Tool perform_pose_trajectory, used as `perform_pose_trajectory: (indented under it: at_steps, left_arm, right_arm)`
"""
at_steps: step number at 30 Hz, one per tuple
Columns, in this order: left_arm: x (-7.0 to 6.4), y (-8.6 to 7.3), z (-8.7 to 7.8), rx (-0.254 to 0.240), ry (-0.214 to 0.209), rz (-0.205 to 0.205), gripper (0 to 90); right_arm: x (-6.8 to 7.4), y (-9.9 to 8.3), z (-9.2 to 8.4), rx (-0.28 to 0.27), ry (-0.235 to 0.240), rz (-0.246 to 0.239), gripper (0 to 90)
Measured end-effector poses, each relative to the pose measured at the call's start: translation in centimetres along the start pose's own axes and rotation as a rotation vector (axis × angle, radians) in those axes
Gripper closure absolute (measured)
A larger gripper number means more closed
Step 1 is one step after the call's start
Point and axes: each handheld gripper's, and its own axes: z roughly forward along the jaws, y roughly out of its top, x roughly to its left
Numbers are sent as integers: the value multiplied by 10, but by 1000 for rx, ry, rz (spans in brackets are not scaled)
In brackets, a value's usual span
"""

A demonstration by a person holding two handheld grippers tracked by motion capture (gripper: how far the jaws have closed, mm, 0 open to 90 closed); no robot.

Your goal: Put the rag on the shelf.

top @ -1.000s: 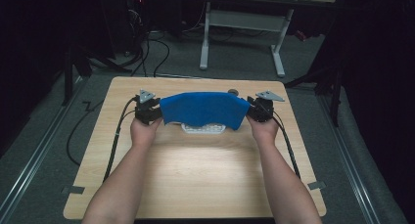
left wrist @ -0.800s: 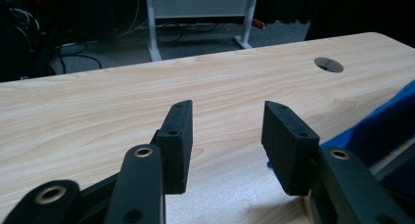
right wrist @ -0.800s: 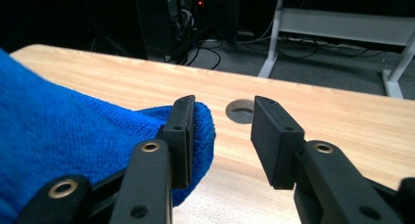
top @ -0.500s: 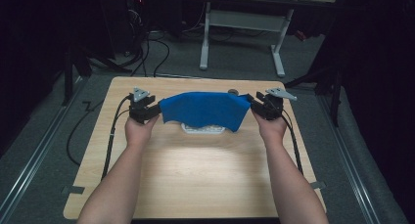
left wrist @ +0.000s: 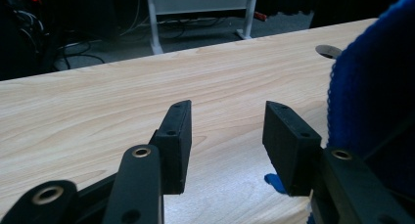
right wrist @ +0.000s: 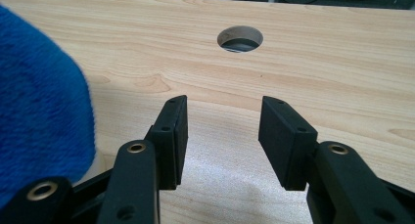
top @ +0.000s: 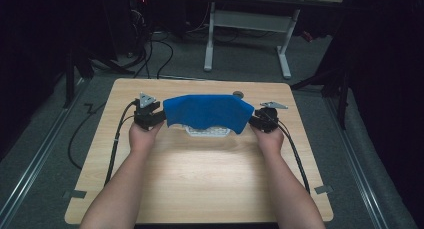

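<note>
A: Where do we stand with the cloth (top: 207, 111)?

B: It lies draped over a white thing (top: 207, 132) in the far half of the table (top: 200, 179), humped in the middle, with only the near edge of the white thing peeking out at 6 o'clock. The hole (top: 238, 94) in the table sits just past it, at about 1 o'clock.

A: And our grippers?

B: The left gripper (top: 161, 118) is at the cloth's 9 o'clock and the right gripper (top: 251, 121) at its 3 o'clock, each right beside an end. Both sets of fingers (left wrist: 176, 136) stand wide with only bare table between them. The right ones have just been opening, and nothing is caught there either.

A: So we judge this as the letting-go. How do we finish it cleanly?

B: We keep the fingers wide and draw each hand straight outward, left toward 9 and right toward 3, before lifting. In the left gripper view the cloth hangs close against the outer side of one finger, and a small blue corner shows under it, so a lift straight up there could drag the edge.

A: Both hands at once?

B: Yes, we'd say evenly, so that the drape doesn't get pulled to one side and uncover the white thing.

A: Anything else to mind?

B: The cables. We should let them trail behind our wrists and not sweep across the cloth's ends.
</note>
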Motion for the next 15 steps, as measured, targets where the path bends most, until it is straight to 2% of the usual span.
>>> perform_pose_trajectory:
  at_steps: [2,8,11,14,15]
  left_arm:
    - [3,-2,-2,6,13,-6,546]
    - [7,-8,-9,17,44,3,548]
    - [10,-14,-16,13,52,-9,547]
    - [11,-18,-22,7,54,-21,547]
    - [10,-21,-27,-1,54,-24,547]
  right_arm:
    - [0,4,-5,-22,5,-8,545]
    - [1,9,-18,-42,2,-23,543]
    - [-2,6,-32,-70,-1,-25,545]
    - [-2,4,-37,-64,-7,-31,544]
    - [-2,2,-44,-78,-6,-37,545]
